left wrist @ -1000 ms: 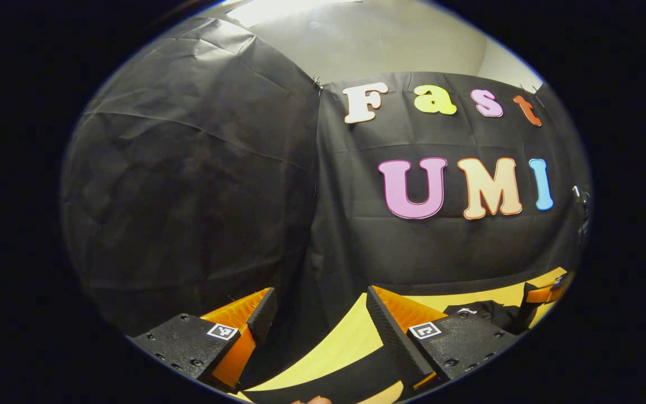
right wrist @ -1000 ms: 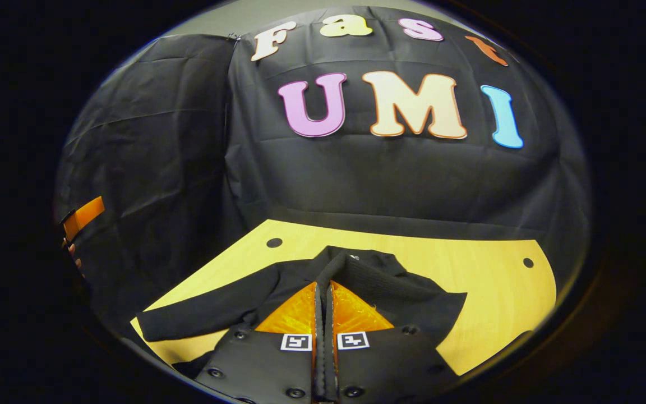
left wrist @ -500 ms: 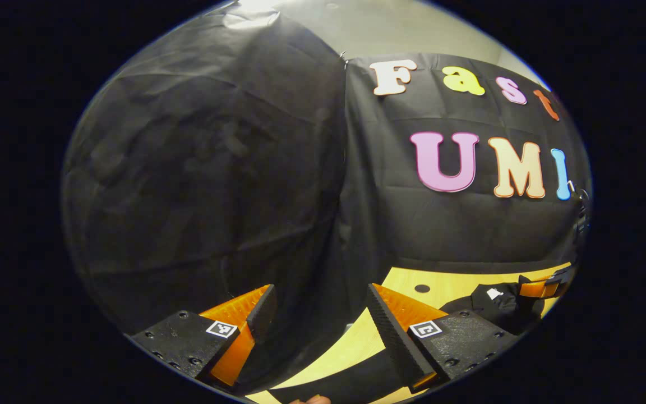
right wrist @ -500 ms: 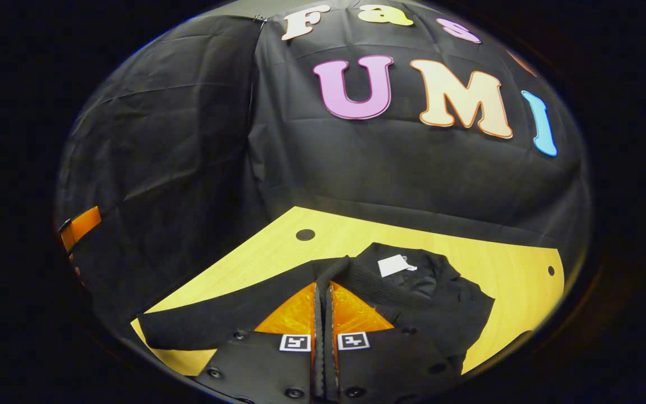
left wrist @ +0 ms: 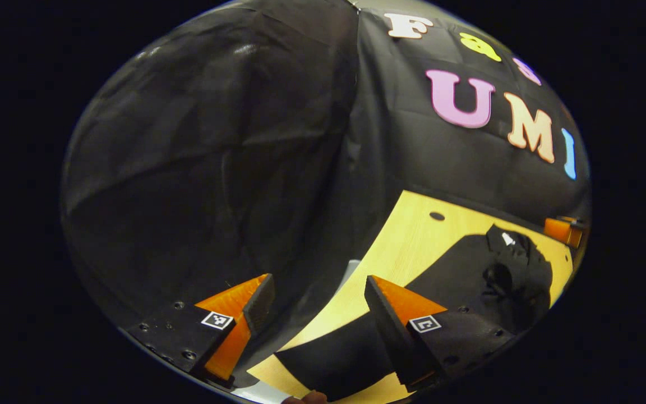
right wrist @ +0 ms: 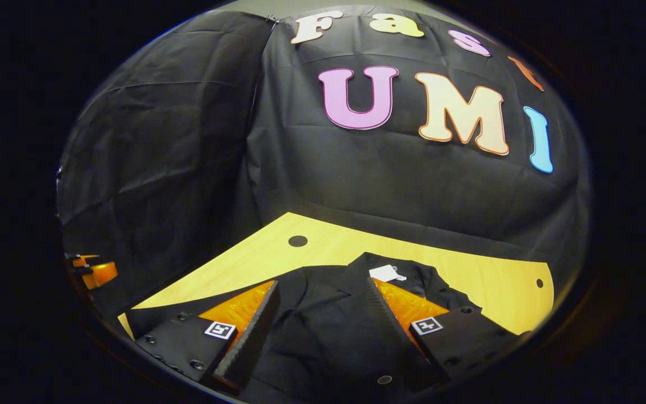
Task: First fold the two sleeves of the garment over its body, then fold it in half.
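Gaping right gripper (right wrist: 320,314) above garment (right wrist: 323,336)

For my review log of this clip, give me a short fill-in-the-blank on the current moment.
1. The right gripper has its fingers ____.
2. The black garment lies on a ____ table.
3. The white tag sits at the garment's ____.
4. The left gripper holds ____.

Missing words: open; wooden; collar; nothing

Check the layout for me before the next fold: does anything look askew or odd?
Nothing looks damaged or spilled. The black garment lies on the wooden table, its white neck label showing. One sleeve stretches straight out from the body, not yet folded over. Both the left gripper and the right gripper are open.
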`<action>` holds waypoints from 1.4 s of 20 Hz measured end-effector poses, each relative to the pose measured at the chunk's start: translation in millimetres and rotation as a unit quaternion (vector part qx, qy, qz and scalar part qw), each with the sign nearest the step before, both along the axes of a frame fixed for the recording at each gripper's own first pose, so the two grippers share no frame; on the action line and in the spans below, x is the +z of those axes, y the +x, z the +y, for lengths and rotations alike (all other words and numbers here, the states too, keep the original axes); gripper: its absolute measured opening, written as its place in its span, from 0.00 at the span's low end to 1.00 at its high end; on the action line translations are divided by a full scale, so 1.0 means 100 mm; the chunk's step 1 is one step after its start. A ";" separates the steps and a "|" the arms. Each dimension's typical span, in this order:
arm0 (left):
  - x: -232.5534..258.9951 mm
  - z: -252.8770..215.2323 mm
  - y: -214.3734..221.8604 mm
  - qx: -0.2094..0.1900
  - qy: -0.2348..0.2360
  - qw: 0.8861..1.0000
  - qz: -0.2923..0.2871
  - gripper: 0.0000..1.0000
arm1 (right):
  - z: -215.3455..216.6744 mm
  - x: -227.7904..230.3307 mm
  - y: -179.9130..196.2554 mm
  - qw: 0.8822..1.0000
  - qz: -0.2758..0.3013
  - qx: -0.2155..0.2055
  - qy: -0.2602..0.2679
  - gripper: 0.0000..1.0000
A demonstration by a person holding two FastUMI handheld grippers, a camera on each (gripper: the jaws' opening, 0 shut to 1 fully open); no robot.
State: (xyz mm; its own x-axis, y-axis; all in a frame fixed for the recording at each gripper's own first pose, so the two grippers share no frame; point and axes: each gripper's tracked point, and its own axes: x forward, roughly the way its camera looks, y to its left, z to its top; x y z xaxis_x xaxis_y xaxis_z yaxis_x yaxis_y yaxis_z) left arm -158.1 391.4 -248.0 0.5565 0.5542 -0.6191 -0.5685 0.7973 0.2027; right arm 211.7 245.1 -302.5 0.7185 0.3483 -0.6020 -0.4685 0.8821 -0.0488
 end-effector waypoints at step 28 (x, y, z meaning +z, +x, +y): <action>-0.88 -0.57 -0.33 0.013 -0.101 0.990 0.095 0.00 | -0.77 0.18 -0.19 1.000 0.000 -0.029 -0.008 0.98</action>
State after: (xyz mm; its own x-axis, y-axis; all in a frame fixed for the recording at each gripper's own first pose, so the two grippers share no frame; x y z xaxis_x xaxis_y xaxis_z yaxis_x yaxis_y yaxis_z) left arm -190.9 334.4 -336.2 0.4068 0.4221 -0.8101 -0.5570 0.8175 0.1463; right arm 192.9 168.5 -284.1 0.7377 0.2962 -0.6067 -0.4159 0.9073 -0.0628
